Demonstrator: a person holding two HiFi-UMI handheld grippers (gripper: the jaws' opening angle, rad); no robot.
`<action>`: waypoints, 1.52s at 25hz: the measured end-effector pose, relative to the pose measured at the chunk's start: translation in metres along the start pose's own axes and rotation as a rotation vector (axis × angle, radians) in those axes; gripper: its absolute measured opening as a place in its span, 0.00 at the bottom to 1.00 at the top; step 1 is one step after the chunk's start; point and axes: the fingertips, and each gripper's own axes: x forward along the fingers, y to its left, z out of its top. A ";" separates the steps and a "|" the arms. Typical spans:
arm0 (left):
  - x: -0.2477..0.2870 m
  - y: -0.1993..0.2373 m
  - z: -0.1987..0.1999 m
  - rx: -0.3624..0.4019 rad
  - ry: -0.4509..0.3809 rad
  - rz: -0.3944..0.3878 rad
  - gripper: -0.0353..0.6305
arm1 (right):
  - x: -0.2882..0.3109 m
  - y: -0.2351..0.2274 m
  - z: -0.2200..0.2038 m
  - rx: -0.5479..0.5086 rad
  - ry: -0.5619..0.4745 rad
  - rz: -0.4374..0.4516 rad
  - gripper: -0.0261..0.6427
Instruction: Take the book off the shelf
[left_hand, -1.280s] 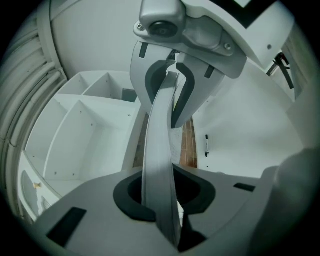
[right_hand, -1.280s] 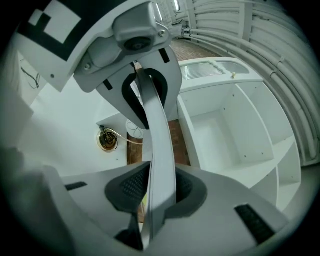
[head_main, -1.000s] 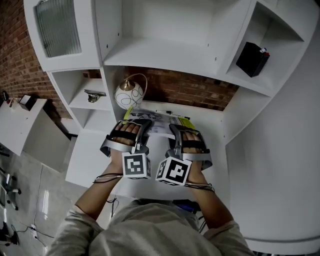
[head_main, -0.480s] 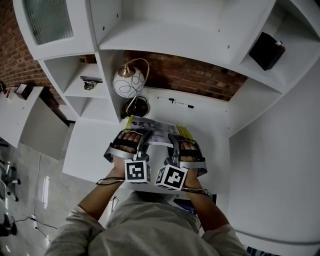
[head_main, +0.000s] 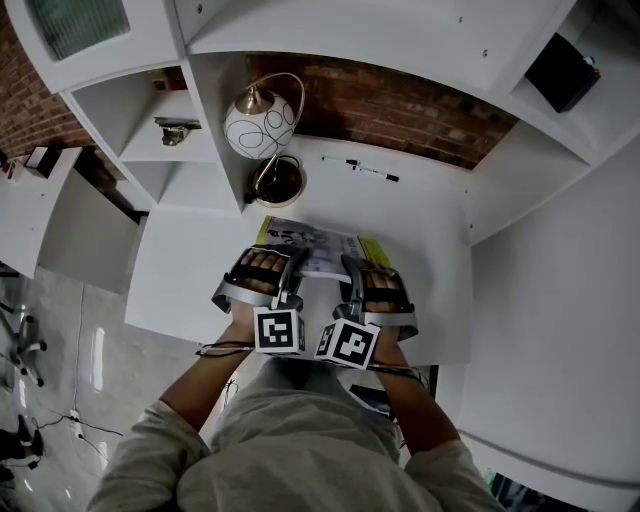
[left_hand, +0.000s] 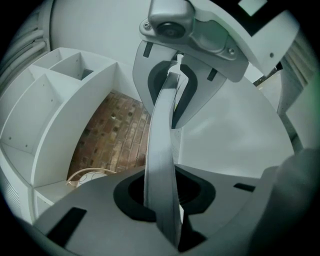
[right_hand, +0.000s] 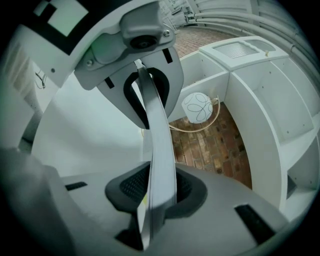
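Observation:
The book (head_main: 318, 250), thin and flat with a printed cover and a yellow edge, is held level over the white desk (head_main: 425, 230). My left gripper (head_main: 288, 268) is shut on its near left edge, and my right gripper (head_main: 352, 272) is shut on its near right edge. In the left gripper view the book (left_hand: 161, 125) runs edge-on between the two jaws of the left gripper (left_hand: 168, 145), which press on it. The right gripper view shows the same: the book (right_hand: 159, 165) is clamped in the right gripper (right_hand: 152, 142).
A round white lamp (head_main: 258, 128) on a curved brass stem stands at the desk's back left, its dark base (head_main: 277, 183) beside it. A pen (head_main: 372, 171) lies near the brick back wall (head_main: 400, 105). White shelves hold a black box (head_main: 566, 72) and a small metal object (head_main: 172, 130).
Both grippers have drawn the book toward the person, away from the lamp and the back wall. The grip on it has not changed.

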 end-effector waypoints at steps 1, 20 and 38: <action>0.001 -0.004 -0.001 0.001 0.001 -0.005 0.17 | 0.001 0.003 0.000 0.001 0.000 0.002 0.16; 0.013 -0.083 -0.013 -0.028 -0.022 -0.133 0.17 | 0.012 0.083 -0.012 0.008 0.046 0.115 0.16; 0.013 -0.151 -0.021 -0.047 0.001 -0.281 0.17 | 0.016 0.153 -0.021 -0.048 0.050 0.286 0.16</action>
